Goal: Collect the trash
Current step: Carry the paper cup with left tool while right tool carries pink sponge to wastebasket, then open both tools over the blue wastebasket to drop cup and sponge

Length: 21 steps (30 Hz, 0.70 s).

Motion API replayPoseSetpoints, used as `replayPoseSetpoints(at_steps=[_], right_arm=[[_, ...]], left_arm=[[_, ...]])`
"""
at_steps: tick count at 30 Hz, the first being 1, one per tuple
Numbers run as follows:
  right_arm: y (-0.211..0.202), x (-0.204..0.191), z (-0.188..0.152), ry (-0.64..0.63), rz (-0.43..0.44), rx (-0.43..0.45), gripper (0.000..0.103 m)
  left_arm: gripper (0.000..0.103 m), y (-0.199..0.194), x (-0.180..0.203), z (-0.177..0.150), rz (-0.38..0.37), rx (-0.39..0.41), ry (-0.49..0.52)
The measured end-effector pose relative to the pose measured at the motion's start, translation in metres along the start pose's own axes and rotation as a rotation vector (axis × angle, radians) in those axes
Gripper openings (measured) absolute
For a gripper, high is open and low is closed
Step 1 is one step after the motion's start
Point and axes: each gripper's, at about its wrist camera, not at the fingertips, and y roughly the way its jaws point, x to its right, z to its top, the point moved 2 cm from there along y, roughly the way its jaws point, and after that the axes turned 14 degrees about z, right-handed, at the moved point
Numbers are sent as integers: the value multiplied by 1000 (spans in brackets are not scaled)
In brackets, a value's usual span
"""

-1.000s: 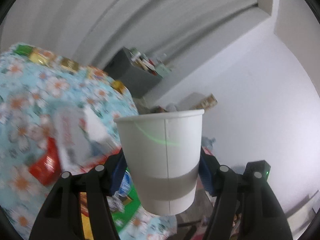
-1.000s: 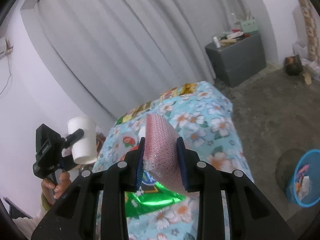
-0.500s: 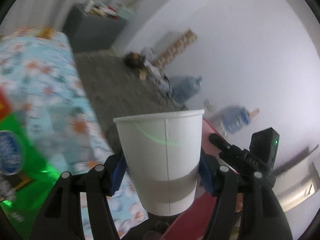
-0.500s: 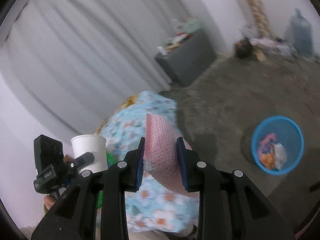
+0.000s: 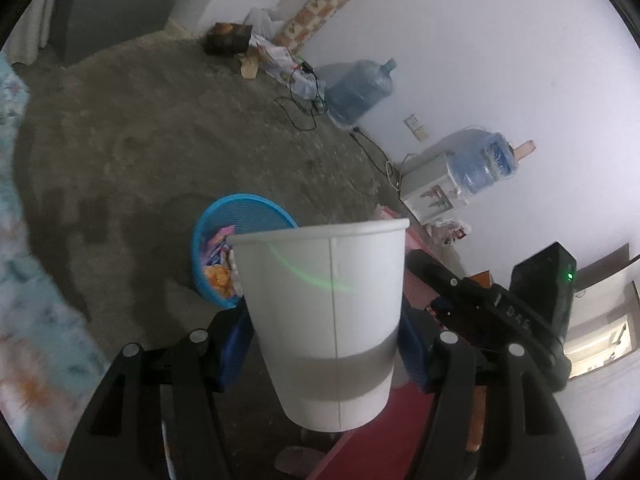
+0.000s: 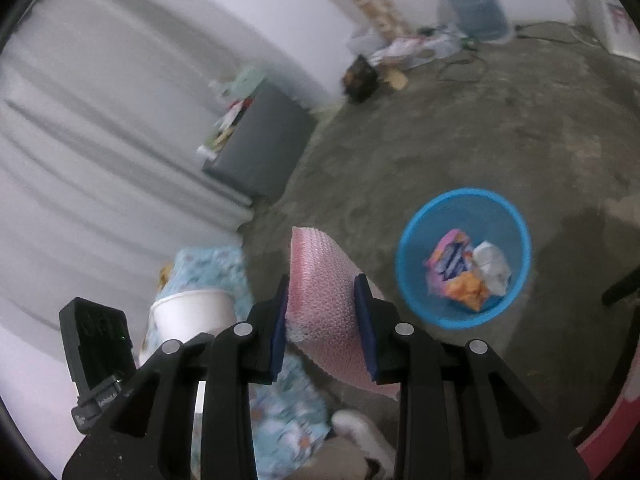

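Observation:
My left gripper (image 5: 326,348) is shut on a white paper cup (image 5: 324,312), held upright in the air; the cup also shows in the right wrist view (image 6: 192,314). My right gripper (image 6: 322,320) is shut on a folded piece of pink bubble wrap (image 6: 324,300). A blue plastic trash basket (image 6: 464,256) stands on the concrete floor to the right of the bubble wrap, with snack wrappers and crumpled paper inside. In the left wrist view the basket (image 5: 244,216) sits just behind and left of the cup, partly hidden by it.
The flower-print tablecloth (image 5: 24,300) edges the left side. A grey cabinet (image 6: 264,148) stands by the curtain. Water jugs (image 5: 360,88), a dispenser (image 5: 436,192), cables and floor clutter line the far wall. A red surface (image 5: 376,444) lies below right.
Both grippers have swung away from the table toward the floor. The blue basket has come into the left wrist view and is larger and nearer in the right wrist view. Both grips are unchanged.

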Motion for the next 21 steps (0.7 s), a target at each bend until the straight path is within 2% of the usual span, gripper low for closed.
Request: replayPoseSetpoints(at_steps=[2, 4, 5, 6, 8, 10, 12, 17, 21], right_arm=[[7, 12, 9, 10, -14, 18, 32], [15, 27, 18, 24, -49, 35, 37], [24, 38, 22, 30, -80, 47, 49], [27, 47, 25, 34, -105, 49, 59], [34, 64, 25, 58, -164, 45, 60], [38, 74, 17, 98, -164, 32, 60], [36, 75, 8, 94, -151, 19, 60], [25, 57, -5, -14, -197, -10, 62], [16, 33, -6, -66, -164, -2, 64]], left_arm=[[62, 24, 11, 11, -3, -9, 0], [75, 49, 20, 19, 7, -34, 4], [86, 65, 23, 23, 32, -58, 7], [86, 74, 23, 25, 57, -65, 2], [86, 90, 18, 25, 113, -72, -32], [86, 95, 14, 22, 106, -94, -50], [87, 89, 11, 15, 75, -106, -42], [87, 61, 11, 10, 91, -80, 9], [87, 17, 4, 3, 59, -46, 16]])
